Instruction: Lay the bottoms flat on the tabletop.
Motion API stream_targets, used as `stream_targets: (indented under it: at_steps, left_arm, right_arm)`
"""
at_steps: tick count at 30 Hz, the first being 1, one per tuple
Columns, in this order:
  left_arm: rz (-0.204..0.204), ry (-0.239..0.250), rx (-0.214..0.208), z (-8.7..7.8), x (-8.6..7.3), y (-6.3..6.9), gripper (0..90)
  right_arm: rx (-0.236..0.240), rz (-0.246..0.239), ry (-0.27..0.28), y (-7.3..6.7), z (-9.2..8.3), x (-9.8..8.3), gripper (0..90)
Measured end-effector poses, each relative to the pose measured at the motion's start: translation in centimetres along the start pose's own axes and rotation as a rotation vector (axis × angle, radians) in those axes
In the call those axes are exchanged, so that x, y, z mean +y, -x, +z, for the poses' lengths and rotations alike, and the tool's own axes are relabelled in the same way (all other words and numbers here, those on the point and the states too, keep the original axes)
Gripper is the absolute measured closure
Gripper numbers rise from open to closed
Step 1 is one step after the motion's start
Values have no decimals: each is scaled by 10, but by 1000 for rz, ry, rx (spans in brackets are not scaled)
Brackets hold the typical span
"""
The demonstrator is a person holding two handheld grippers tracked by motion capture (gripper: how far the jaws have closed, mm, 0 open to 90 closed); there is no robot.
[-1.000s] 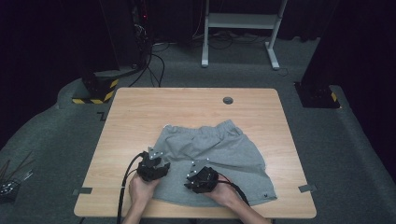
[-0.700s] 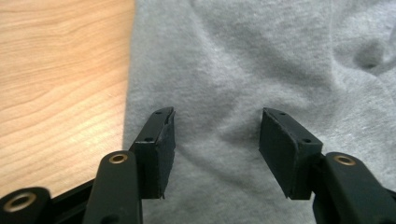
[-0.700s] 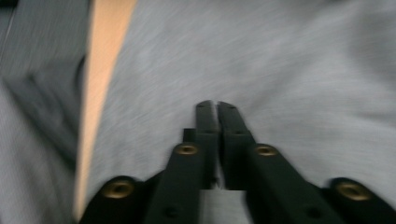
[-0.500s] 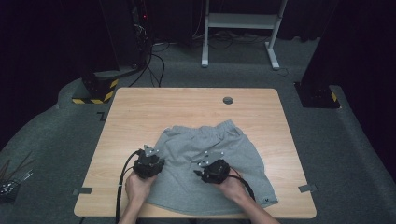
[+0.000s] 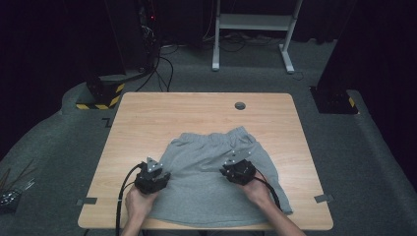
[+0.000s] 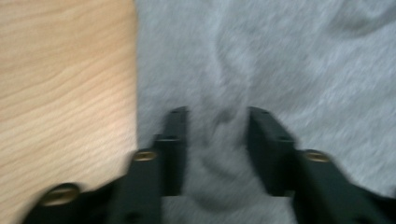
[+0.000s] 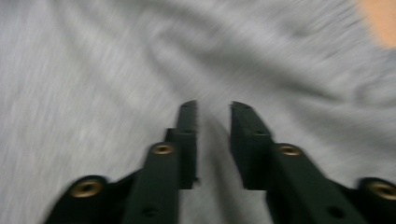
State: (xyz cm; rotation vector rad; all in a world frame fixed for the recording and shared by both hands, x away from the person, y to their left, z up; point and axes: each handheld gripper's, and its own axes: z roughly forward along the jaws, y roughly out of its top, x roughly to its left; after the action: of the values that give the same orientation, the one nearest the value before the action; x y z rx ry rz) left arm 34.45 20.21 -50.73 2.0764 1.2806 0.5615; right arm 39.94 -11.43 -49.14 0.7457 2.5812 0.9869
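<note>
Presently we list, item by item, from the tongs outward.

Left gripper: held over the near left part of the grey shorts, just inside their left edge. In the left gripper view its jaws stand apart, having just been opening, with a soft ridge of the grey cloth lying in the gap between them; the blur keeps us from telling whether the pads touch that ridge. We count it as released. Bare wood shows just left of the jaws there.

Right gripper: held over the right half of the shorts, toward their right leg. In the right gripper view its jaws stand a narrow gap apart, having just been closing, with flat cloth beneath them and nothing pinched that we can see. Released likewise.

Shorts: spread flat on the near half of the table, waistband toward the far side, hems at the near edge, both grippers on them and well apart.

Table hole: far side, beyond the waistband.
</note>
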Motion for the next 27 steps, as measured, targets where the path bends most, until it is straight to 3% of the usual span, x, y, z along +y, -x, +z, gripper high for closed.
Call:
stream_targets:
  at_steps: [4,5,6,8,11,13,14,17,18,19,21,23,25,27]
  left_arm:
    - [-9,39,8,9,-1,4,397]
    - [-21,44,8,11,-3,3,380]
    - [-42,56,2,13,-6,1,372]
    - [-79,94,-9,13,-12,0,367]
    - [-90,95,-15,13,-13,-1,357]
    - [-72,86,-2,13,-12,0,344]
    - [-59,83,10,14,-12,2,344]
    - [-21,75,38,15,-12,8,319]
    - [-26,77,37,15,-12,8,319]
    - [-26,72,32,15,-12,7,317]
    - [-30,74,36,15,-12,8,316]
    - [-26,77,41,15,-12,9,316]
    - [-25,78,43,15,-12,9,314]
    - [-27,75,47,15,-12,8,313]
  right_arm:
    - [-51,112,29,21,5,13,562]
    - [-51,161,46,32,10,22,530]
    - [-53,174,55,35,13,29,517]
    - [-52,175,64,37,16,37,510]
    - [-32,149,42,32,33,61,471]
    - [-9,129,-39,24,62,76,448]
    - [-9,129,-39,24,62,76,448]
    - [-16,122,-89,20,85,78,456]
    - [-21,108,-124,20,92,77,482]
    - [-22,99,-118,19,95,76,565]
    - [-22,89,-144,19,95,81,826]
    - [-45,11,-196,18,97,91,871]
    - [-101,-37,-144,14,92,105,874]
    - [-110,-18,-66,15,85,115,873]
